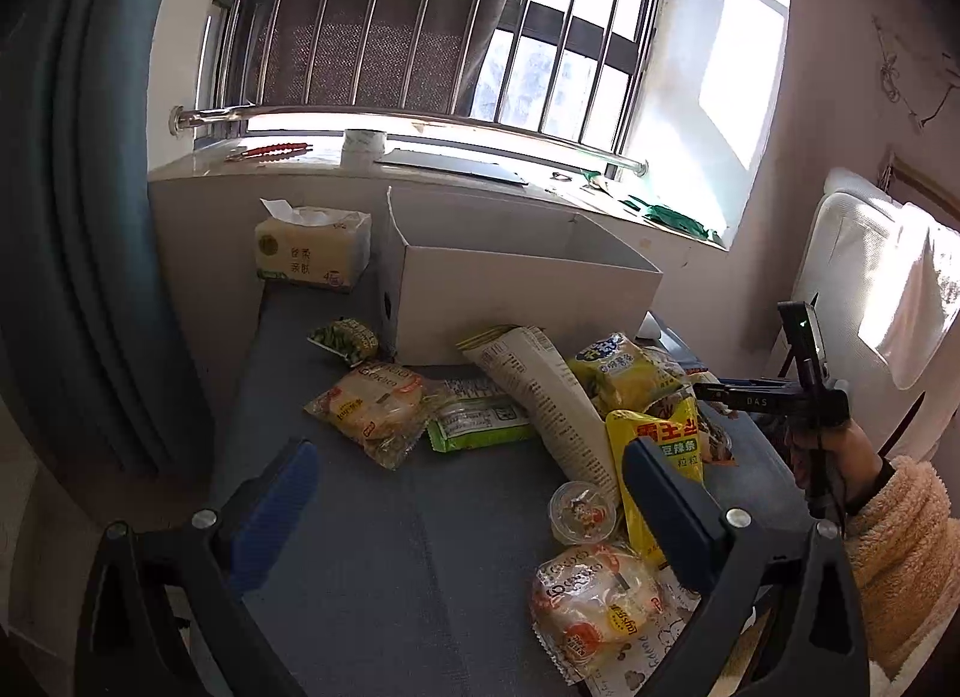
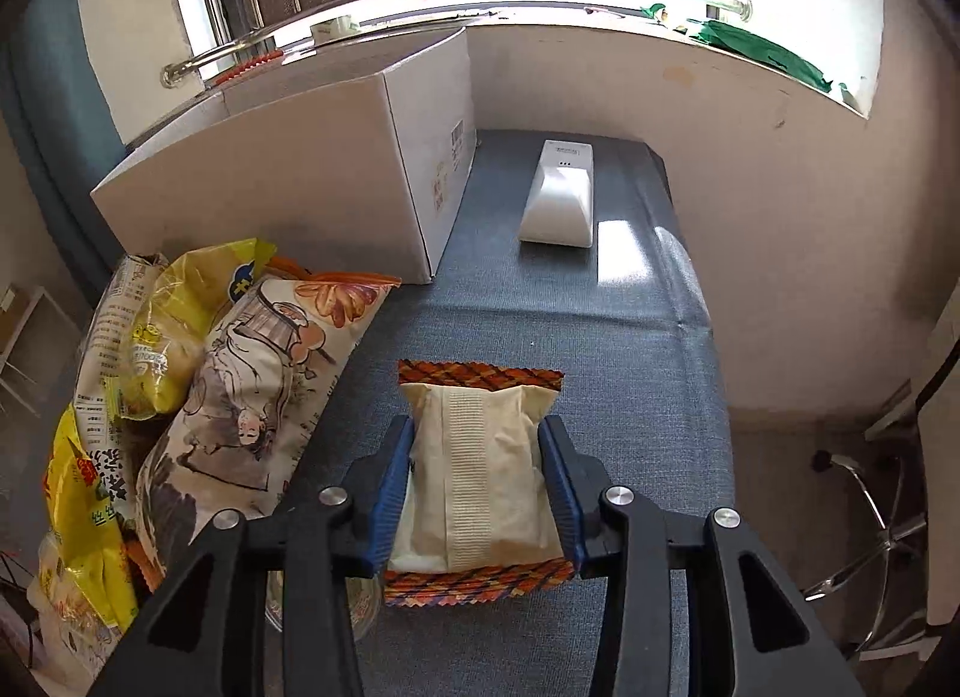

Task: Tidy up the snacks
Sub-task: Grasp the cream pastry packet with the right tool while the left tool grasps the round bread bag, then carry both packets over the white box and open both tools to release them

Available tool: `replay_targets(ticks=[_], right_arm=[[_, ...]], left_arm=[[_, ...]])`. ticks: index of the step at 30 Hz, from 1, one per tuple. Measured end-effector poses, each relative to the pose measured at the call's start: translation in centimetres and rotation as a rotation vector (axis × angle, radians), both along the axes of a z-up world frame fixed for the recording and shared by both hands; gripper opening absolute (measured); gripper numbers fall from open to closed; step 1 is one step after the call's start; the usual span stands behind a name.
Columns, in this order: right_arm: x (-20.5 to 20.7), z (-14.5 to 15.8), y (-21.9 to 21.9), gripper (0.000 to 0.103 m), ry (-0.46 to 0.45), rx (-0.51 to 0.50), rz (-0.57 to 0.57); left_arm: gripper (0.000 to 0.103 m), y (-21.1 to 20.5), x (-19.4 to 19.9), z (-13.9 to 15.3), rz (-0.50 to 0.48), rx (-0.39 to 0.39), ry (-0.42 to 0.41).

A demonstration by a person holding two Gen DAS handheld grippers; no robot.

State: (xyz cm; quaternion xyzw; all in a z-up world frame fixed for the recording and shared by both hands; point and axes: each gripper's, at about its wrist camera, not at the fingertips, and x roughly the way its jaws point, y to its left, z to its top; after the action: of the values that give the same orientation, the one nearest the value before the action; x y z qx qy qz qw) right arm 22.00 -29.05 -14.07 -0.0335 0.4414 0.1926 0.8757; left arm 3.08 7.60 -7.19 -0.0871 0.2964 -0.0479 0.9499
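The right hand-held gripper (image 2: 477, 481) is clamped on a cream snack packet (image 2: 477, 457) lying on the grey counter (image 2: 600, 337), right of the snack pile (image 2: 198, 373). The left hand-held gripper (image 1: 468, 493) hovers with its blue pads wide apart, holding nothing. A white cardboard box (image 1: 516, 289) stands behind the snacks.

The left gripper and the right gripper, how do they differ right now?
The left gripper stands wide open over bare grey tabletop, holding nothing; the right gripper is closed on a cream snack packet with orange zigzag ends, its blue pads pressing the sides. Both have black arms and blue pads.
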Motion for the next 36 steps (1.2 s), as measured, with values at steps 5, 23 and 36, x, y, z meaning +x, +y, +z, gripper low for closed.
replay_targets(ticks=[5, 23, 36], right_arm=[[-3.1, 3.6, -2.6, 0.046, -0.065, 0.151, -0.027], [-11.4, 5.6, -1.6, 0.046, -0.089, 0.261, 0.023], [-11.9, 7.1, 0.7, 0.046, -0.116, 0.294, 0.069]], left_arm=[[0.103, 1.1, 4.1, -1.6, -0.036, 0.109, 0.031], [0.080, 4.7, 16.3, -9.6, -0.198, 0.122, 0.278], [0.076, 2.0, 9.1, -3.2, -0.238, 0.086, 0.082]])
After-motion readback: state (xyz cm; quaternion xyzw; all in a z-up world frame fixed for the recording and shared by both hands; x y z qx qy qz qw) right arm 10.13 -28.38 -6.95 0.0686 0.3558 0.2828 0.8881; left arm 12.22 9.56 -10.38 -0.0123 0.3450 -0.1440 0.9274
